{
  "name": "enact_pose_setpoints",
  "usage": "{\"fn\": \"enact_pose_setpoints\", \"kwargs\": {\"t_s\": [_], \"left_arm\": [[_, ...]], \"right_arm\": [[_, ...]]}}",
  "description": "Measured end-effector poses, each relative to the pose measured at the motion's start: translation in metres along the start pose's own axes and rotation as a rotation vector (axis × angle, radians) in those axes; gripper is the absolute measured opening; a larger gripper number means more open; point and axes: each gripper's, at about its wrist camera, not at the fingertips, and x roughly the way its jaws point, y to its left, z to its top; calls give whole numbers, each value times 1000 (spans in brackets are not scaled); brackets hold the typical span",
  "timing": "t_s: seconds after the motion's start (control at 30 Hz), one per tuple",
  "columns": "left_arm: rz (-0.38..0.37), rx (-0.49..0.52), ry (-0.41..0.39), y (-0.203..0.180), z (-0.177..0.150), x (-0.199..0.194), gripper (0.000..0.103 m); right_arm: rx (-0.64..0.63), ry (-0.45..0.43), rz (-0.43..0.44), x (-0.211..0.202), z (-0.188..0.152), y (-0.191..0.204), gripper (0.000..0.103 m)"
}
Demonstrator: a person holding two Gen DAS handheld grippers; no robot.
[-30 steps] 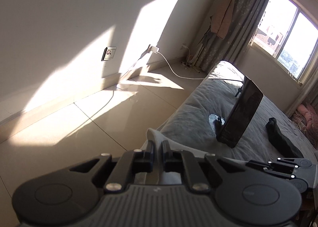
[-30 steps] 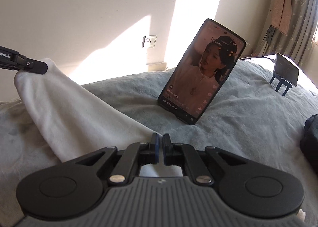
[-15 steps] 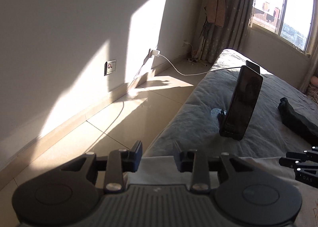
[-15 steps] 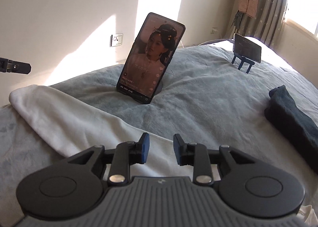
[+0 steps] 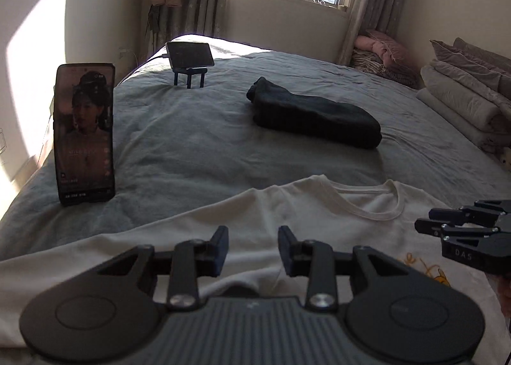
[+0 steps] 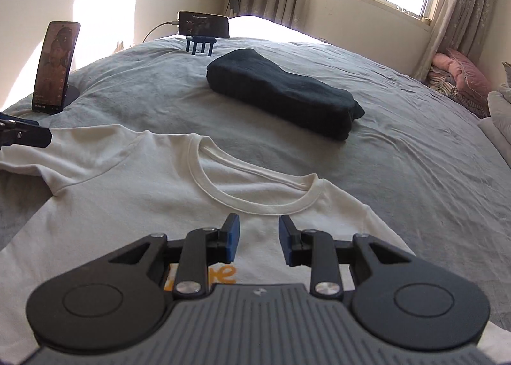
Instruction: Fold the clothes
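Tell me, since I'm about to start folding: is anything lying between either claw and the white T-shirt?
Nothing visible. The left claw and right claw both hang open directly over the white T-shirt; the folded dark garment lies farther back.

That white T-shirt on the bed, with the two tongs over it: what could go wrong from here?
1. The upright phone stands close by the white T-shirt's sleeve; swinging that sleeve inward might topple it.
2. Both the left tongs and the right tongs are open and hold nothing, so a shallow pinch may catch only the top layer.
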Motion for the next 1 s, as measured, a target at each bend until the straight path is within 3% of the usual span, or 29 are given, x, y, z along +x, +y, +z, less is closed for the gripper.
{"fn": "enact_pose_setpoints", "kwargs": {"t_s": [0.1,0.17,0.3,0.57,0.63,0.73,0.83,1.0], "left_arm": [[-28,29,40,-28,-6,38,35],[3,81,60,-45,-13,67,35],[77,174,-6,-63,-9,99,35],[156,157,-44,-71,20,145,36],[175,159,-55,-71,24,149,39],[159,83,-48,-60,28,145,45],[134,27,-41,-53,29,129,46],[86,19,-28,-55,16,93,54]], "right_arm": [[53,25,-12,10,-16,-19,31],[85,53,1,28,-22,-26,31],[121,38,23,57,-18,-39,31],[148,0,37,101,9,-55,31],[161,-14,38,108,10,-57,34],[167,-28,33,105,10,-58,37],[164,-37,20,82,11,-56,39],[157,-30,62,43,-4,-44,45]]}}
